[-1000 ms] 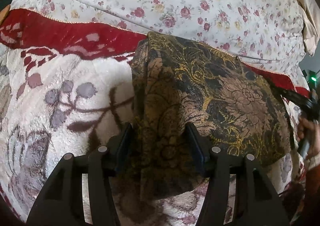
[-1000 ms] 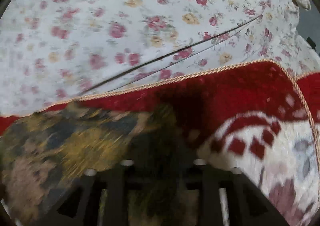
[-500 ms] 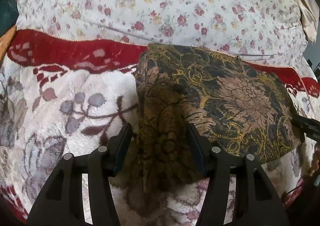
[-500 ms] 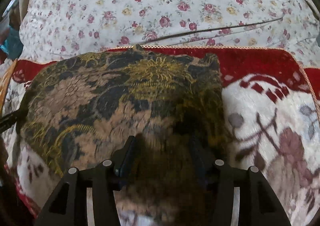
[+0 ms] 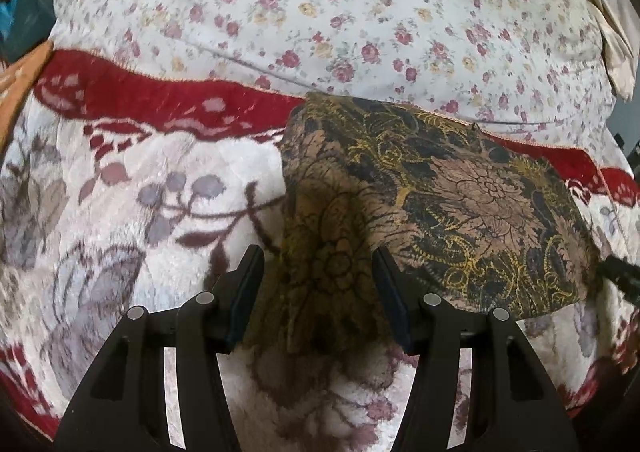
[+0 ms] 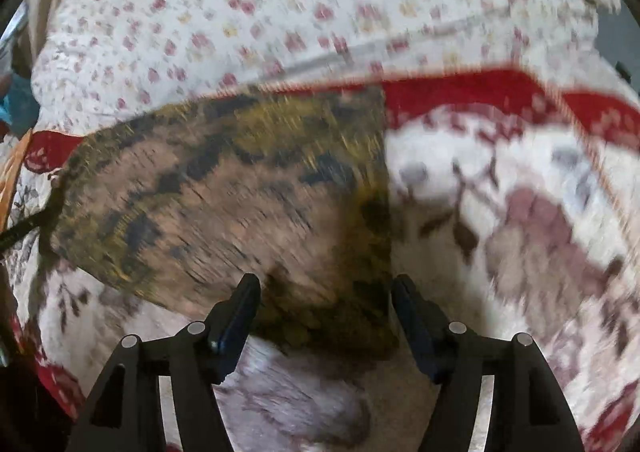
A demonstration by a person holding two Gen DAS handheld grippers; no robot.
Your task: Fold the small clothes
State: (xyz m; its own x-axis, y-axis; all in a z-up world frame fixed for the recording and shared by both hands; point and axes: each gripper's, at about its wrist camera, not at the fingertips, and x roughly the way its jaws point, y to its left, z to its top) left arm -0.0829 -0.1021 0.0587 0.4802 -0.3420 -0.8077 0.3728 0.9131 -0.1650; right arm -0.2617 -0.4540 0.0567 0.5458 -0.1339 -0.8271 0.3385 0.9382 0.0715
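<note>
Now that my right jaws (image 6: 326,312) have swung back over the near right corner of the brown, black and gold floral-print cloth (image 5: 440,204), which a second ago lay off to their left, they are opening, and the corner sits loose between them with the pads clear of it. I judge that the fold I carried across is laid and is being let go: the cloth lies as a folded, roughly square pad on the cream plush blanket with the red border (image 5: 140,180), its far edge reaching the white rose-print bedsheet (image 5: 360,12) on the bed.

My left jaws (image 5: 318,272) have kept the same half-wide gap. The cloth's near left corner droops between them, yet a sliver of blanket shows along the left pad, so I read them as released too, straddling rather than pinching.

Both hands point steeply down at the bed. The right view is smeared by motion; the left is sharp. Next I would smooth or fold again.
</note>
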